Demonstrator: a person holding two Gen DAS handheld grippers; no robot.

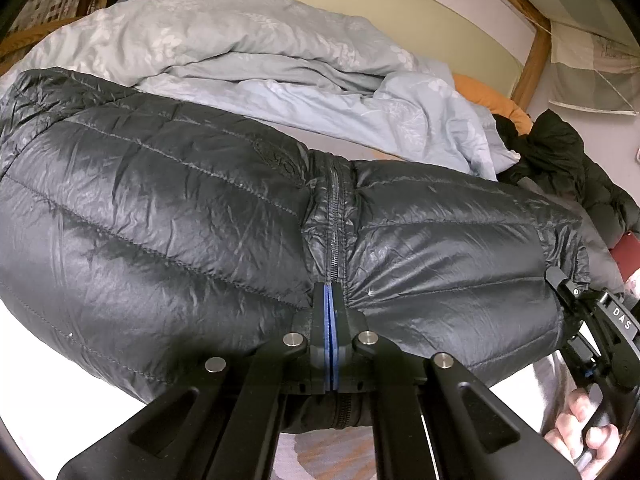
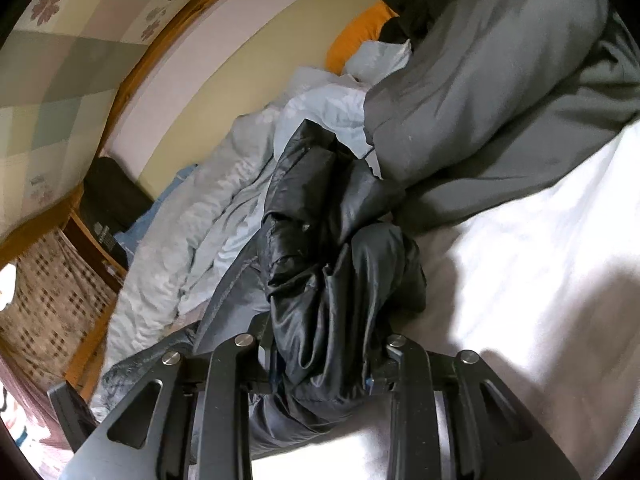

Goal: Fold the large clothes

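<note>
A black quilted down jacket [image 1: 168, 216] hangs spread across the left wrist view, zipper closed down its middle. My left gripper [image 1: 331, 300] is shut on the jacket's edge at the zipper. My right gripper [image 1: 560, 280] shows at the right of that view, holding the jacket's far side. In the right wrist view the right gripper [image 2: 324, 344] is shut on a bunched fold of the jacket [image 2: 328, 248], which covers its fingertips.
A pale blue floral duvet [image 1: 256, 60] lies crumpled behind the jacket on the bed. A grey garment [image 2: 500, 92] and a dark garment [image 1: 568, 160] lie beside it. White sheet [image 2: 540, 260] lies below. A wooden headboard [image 1: 536, 40] and an orange pillow [image 1: 492, 100] are behind.
</note>
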